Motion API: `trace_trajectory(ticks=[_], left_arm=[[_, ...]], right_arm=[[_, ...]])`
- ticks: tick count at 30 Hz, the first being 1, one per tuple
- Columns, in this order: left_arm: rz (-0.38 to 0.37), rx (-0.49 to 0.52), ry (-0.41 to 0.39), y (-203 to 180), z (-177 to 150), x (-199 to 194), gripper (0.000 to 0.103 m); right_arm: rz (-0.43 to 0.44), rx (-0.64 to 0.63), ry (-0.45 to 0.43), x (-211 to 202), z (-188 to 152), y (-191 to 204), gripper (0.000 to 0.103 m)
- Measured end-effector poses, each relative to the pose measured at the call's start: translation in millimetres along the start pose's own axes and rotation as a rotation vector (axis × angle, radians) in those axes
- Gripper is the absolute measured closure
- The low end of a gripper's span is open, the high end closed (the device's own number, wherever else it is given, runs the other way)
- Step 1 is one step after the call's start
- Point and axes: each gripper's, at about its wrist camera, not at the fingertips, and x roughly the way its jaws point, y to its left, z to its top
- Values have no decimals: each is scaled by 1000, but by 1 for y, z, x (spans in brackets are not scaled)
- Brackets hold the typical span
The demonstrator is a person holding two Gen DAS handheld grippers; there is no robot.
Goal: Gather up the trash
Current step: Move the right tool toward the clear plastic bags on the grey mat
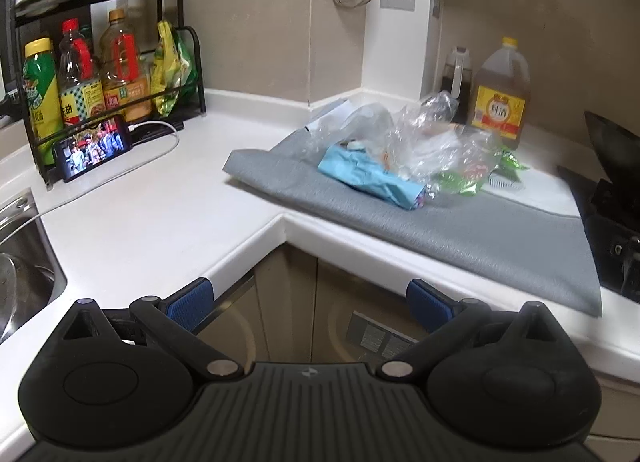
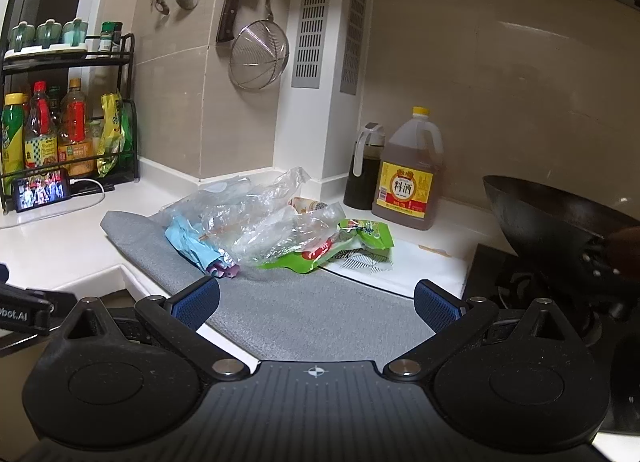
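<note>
A pile of trash lies on a grey mat on the white counter: crumpled clear plastic bags, a light blue wrapper and green snack packets. My left gripper is open and empty, in front of the counter's corner, well short of the pile. My right gripper is open and empty, over the mat's near edge, a little short of the pile.
A yellow-capped cooking wine jug and a dark sauce jug stand behind the pile. A black wok sits on the stove at the right. A bottle rack and a phone stand left, by a sink.
</note>
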Motion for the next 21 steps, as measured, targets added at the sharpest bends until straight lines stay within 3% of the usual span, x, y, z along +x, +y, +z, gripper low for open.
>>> trace_trajectory(ticks=[7, 21], left_arm=[[-24, -9, 16, 7, -2, -3, 0], [-28, 33, -39, -2, 5, -6, 0]], right_arm=[[12, -3, -15, -6, 5, 8, 0], [16, -15, 7, 1, 5, 15, 0]])
